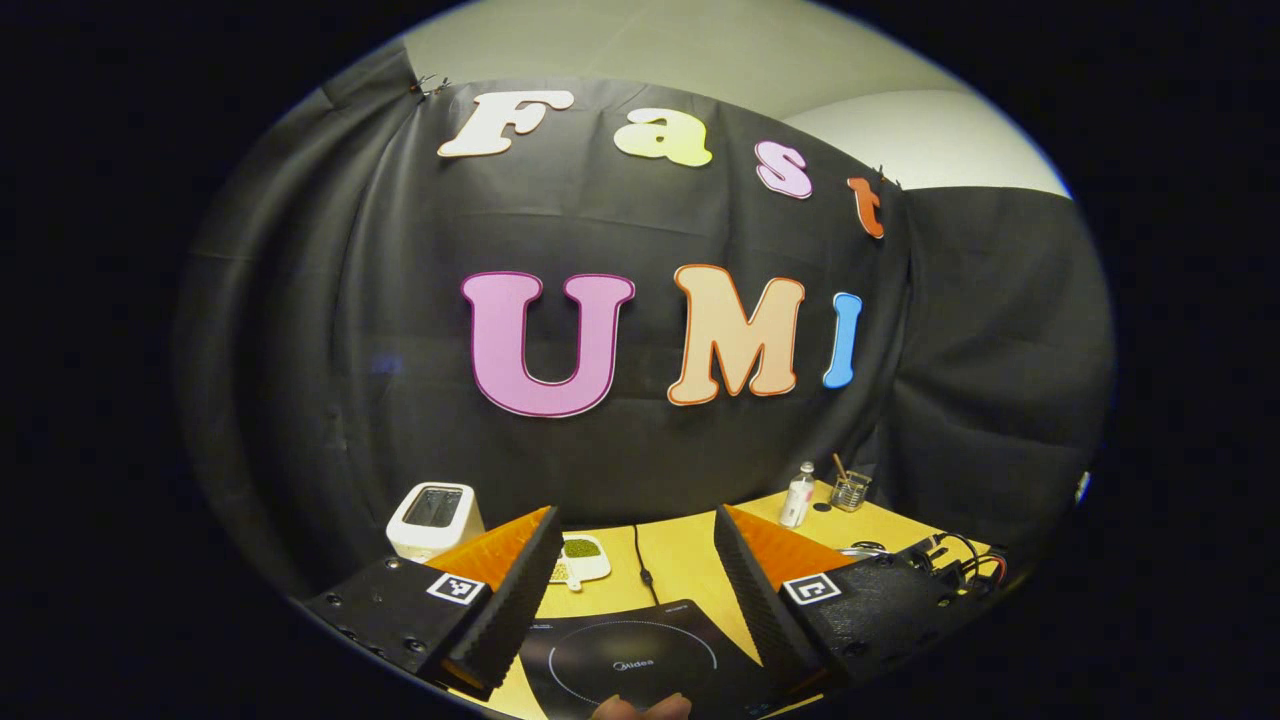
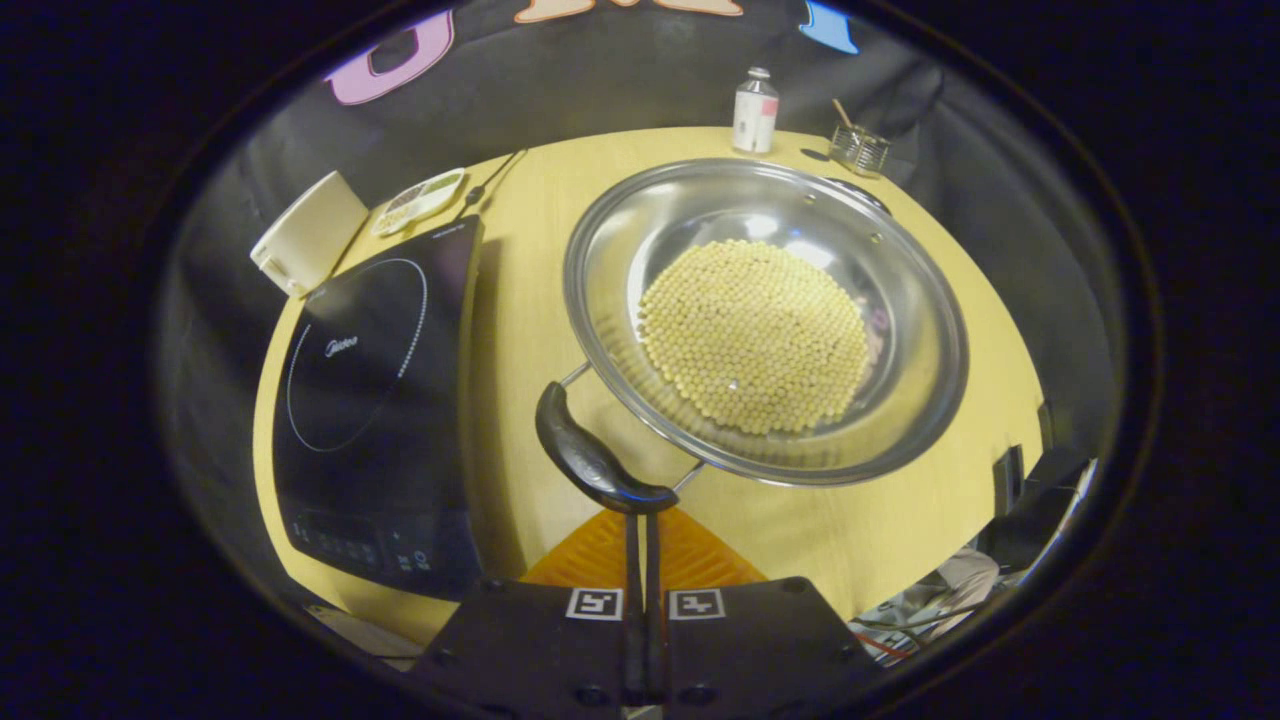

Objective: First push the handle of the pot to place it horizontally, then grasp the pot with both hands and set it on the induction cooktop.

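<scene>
A wide steel pot (image 2: pixel 900 300) holding yellow beans (image 2: pixel 755 335) stands on the wooden table (image 2: pixel 530 330), to the right of the black induction cooktop (image 2: pixel 375 400). Its near black handle (image 2: pixel 590 455) lies slanted toward the cooktop. My right gripper (image 2: pixel 640 515) is shut, and its tips touch the handle's near end. In the left gripper view my left gripper (image 1: pixel 635 512) is open with nothing between its fingers. It hovers over the cooktop (image 1: pixel 630 655) and faces the booth wall.
A white appliance (image 2: pixel 305 240) and a small dish (image 2: pixel 420 198) sit behind the cooktop, with a cable (image 1: pixel 640 560) running past. A bottle (image 2: pixel 755 110) and a glass jar (image 2: pixel 860 150) stand at the table's far edge. A person's fingertip (image 1: pixel 640 708) shows low in the left gripper view.
</scene>
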Demonstrator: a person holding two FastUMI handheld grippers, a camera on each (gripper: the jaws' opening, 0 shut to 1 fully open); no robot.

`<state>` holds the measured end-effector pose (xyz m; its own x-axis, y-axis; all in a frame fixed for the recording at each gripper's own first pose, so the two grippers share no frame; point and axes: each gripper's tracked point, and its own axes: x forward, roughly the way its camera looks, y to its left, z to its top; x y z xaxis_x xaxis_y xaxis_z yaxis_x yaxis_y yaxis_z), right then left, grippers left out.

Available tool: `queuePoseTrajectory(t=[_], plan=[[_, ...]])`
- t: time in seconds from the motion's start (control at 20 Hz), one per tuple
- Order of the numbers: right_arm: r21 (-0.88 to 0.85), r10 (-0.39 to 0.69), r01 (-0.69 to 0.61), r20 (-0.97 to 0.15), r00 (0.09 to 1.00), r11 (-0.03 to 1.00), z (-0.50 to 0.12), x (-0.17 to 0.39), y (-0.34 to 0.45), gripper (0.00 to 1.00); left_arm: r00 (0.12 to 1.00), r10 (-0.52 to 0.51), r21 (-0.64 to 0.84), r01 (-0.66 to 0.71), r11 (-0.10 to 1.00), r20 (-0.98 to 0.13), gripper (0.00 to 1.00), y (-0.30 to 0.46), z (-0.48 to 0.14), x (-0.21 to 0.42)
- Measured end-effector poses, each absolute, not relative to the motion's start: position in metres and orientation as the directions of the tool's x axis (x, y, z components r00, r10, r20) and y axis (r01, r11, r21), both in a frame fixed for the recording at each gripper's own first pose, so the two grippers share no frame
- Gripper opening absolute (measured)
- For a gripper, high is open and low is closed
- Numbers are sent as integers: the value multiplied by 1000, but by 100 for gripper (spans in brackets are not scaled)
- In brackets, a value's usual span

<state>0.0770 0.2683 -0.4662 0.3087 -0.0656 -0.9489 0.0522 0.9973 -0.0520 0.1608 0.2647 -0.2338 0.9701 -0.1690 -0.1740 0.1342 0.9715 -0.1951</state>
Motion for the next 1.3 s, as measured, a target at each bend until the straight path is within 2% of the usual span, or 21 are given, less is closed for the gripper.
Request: queuePoseTrajectory(t=[0.1, 0.2, 0.3, 0.35, 0.4, 0.85, 0.9, 0.95, 1.0, 1.25, 1.3], plan=[[-8, -33, 79, -949, 314, 997, -468, 85, 282, 0, 973, -156, -184, 124, 975, -170, 93, 271, -235, 160], [15, -16, 98, -950, 313, 995, -471, 91, 290, 3, 974, -141, -184, 108, 977, -178, 93, 277, -238, 158], [30, -6, 110, -951, 310, 994, -475, 99, 297, 0, 973, -126, -189, 89, 978, -193, 93, 283, -245, 156], [39, 2, 115, -952, 305, 993, -477, 103, 301, 3, 973, -118, -191, 80, 978, -198, 93, 286, -246, 155], [48, 9, 122, -953, 302, 991, -478, 108, 305, 0, 973, -112, -191, 74, 979, -201, 93, 289, -247, 155], [137, 51, 250, -946, 319, 959, -484, 142, 328, 2, 972, -100, -179, 62, 982, -212, 93, 294, -251, 154], [143, 54, 260, -946, 320, 955, -484, 143, 329, 3, 972, -99, -181, 61, 982, -211, 88, 293, -249, 153], [148, 58, 261, -945, 323, 954, -482, 143, 329, 7, 973, -97, -183, 59, 981, -210, 88, 293, -249, 152], [154, 63, 257, -942, 329, 954, -479, 142, 328, 3, 973, -95, -183, 56, 981, -210, 88, 291, -248, 151], [193, 96, 225, -921, 378, 955, -456, 130, 315, 3, 970, -92, -205, 45, 978, -224, 93, 277, -248, 139], [196, 95, 220, -911, 402, 956, -448, 129, 308, 0, 967, -98, -214, 47, 976, -233, 93, 271, -250, 136]])
